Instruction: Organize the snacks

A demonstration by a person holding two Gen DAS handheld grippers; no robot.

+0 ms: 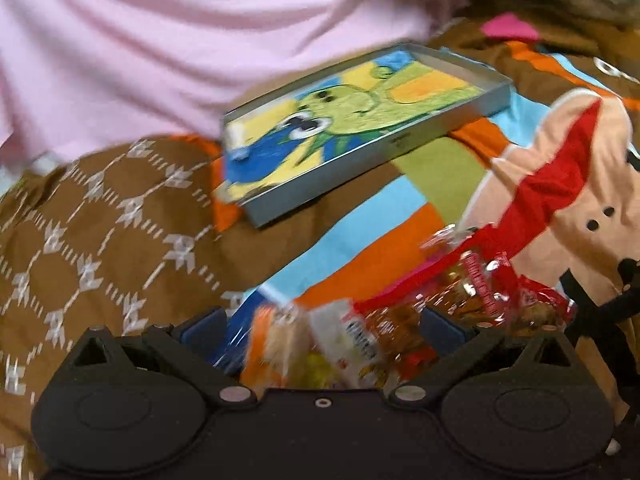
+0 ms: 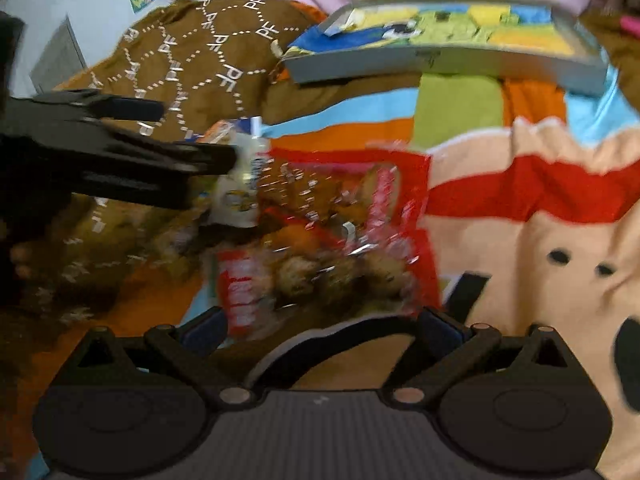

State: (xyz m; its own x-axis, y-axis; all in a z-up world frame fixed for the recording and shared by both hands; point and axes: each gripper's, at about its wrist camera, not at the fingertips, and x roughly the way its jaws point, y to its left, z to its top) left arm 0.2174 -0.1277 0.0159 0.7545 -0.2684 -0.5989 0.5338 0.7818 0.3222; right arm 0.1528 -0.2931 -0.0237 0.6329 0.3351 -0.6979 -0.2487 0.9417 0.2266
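From my left wrist, my left gripper (image 1: 322, 330) has its fingers spread wide with a bundle of snack packets (image 1: 360, 336) between them: an orange-and-white packet, a white one with a red band, and a clear red-edged cookie bag (image 1: 476, 296) reaching off to the right. Motion blur keeps me from telling whether the fingers actually press on the bundle. Beyond it, a shallow grey tray (image 1: 384, 148) with a bright cartoon picture inside sits tilted on a colourful striped blanket (image 1: 360, 232), up against a brown patterned cloth (image 1: 100, 232) and pink fabric (image 1: 160, 32). From my right wrist, my right gripper (image 2: 320, 326) stands open, its fingers apart with nothing between them. Just ahead of them lies the cookie bag (image 2: 344, 232), blurred, over the blanket (image 2: 376, 120). My left gripper (image 2: 224, 160) comes in from the left, its tip at the white packet (image 2: 244, 192). The tray (image 2: 448, 60) rests farther back, beside the brown cloth (image 2: 192, 56).
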